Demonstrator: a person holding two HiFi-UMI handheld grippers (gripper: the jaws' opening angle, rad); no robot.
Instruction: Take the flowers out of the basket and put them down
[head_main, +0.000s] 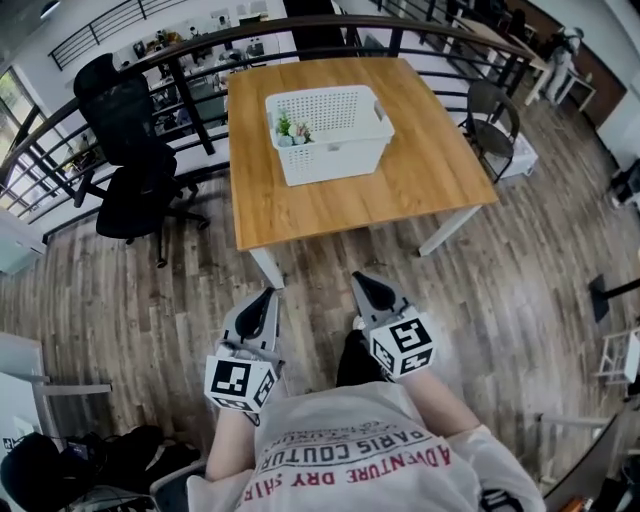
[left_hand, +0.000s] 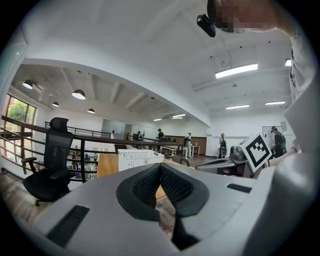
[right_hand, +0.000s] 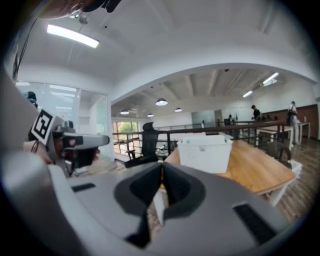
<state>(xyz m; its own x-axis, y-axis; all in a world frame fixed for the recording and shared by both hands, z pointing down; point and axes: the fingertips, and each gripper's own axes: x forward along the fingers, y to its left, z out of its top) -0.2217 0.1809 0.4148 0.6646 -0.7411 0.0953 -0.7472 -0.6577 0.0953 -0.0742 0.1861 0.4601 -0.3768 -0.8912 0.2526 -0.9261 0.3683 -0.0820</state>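
Note:
A white perforated basket stands on the wooden table, with small potted flowers showing inside its left end. The same basket appears far off in the left gripper view, and the basket shows closer in the right gripper view. Both grippers are held near the person's body, well short of the table. My left gripper is shut with nothing in it. My right gripper is shut and empty too.
A black office chair stands left of the table and a dark chair at its right. A black railing runs behind the table. Wood floor lies between me and the table. People stand far off in the room.

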